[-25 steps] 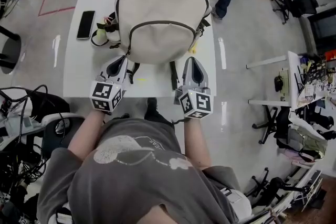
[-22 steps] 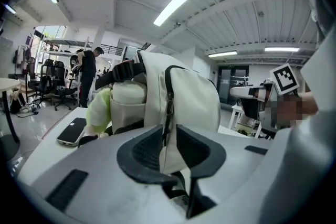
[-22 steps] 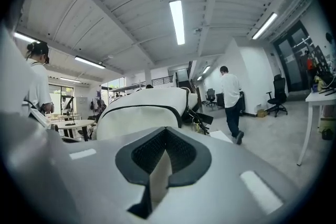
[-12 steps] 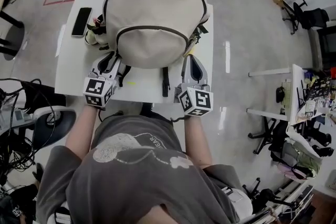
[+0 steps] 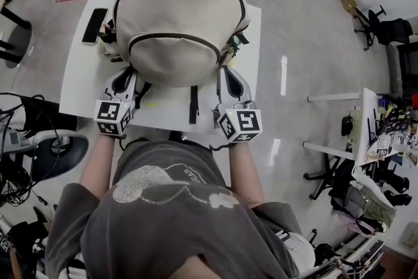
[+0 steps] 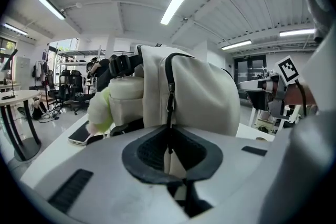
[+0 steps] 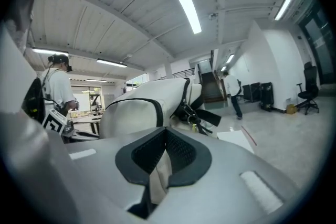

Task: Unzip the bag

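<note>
A workshop with a glossy concrete floor (image 5: 307, 42) holds a white worktop (image 5: 163, 115), and the beige backpack (image 5: 176, 16) lies on it, filling most of its middle. Its long axis runs away from the person, and its near end is just short of the front edge. A phone (image 5: 91, 7) lies at the far left, clear of the work.

Both tongs sit at the bag's near end. The left tongs (image 5: 124, 74) are at its left corner and the right tongs (image 5: 226, 72) at its right. Each pair is closed tip to tip, and I can make out nothing pinched in either.

The left gripper view is the telling one. The zip (image 6: 168, 73) climbs the bag's side straight ahead of those tips, with its metal pull (image 6: 170, 99) hanging just above and beyond them. So the left side looks nearer the starting point.

The right gripper view shows only a dark zip arc (image 7: 155, 107) and strap buckles (image 7: 193, 115). That side probably suits steadying the bag. There is little bare worktop on either side of the bag and more at the near edge.
</note>
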`<action>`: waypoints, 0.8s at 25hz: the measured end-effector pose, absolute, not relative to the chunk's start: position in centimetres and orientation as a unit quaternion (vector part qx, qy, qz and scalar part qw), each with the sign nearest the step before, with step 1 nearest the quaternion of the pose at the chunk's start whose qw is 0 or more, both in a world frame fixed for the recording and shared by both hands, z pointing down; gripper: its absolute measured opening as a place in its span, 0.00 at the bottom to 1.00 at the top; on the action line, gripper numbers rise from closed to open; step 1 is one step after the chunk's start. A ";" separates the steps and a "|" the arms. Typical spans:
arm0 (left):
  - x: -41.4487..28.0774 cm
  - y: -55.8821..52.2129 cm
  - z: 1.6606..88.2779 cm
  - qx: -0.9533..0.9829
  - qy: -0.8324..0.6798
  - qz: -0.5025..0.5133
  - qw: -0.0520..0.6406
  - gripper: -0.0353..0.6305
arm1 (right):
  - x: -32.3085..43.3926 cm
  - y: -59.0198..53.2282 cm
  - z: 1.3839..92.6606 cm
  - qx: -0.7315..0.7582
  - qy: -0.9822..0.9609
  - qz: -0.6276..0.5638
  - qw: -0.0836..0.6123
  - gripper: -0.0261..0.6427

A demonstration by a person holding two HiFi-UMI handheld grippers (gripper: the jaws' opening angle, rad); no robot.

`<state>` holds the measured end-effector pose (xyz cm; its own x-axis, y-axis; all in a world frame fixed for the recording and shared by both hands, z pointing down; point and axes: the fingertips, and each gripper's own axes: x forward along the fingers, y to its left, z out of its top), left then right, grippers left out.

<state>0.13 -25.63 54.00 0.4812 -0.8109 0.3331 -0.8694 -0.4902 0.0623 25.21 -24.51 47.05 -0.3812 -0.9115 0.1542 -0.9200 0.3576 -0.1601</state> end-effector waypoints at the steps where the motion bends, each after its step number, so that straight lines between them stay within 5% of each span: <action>1: -0.1 -25.3 53.8 0.850 -0.498 0.129 0.112 0.10 | 24.8 -24.5 47.1 0.539 -0.835 0.110 0.024 0.04; 15: -3.0 -23.6 50.3 0.826 -0.542 0.075 0.135 0.10 | 23.9 -24.6 46.7 0.461 -0.873 0.157 0.012 0.24; 20: -3.7 -24.3 49.3 0.829 -0.538 0.068 0.138 0.10 | 22.2 -25.7 47.3 0.465 -0.869 0.161 0.051 0.23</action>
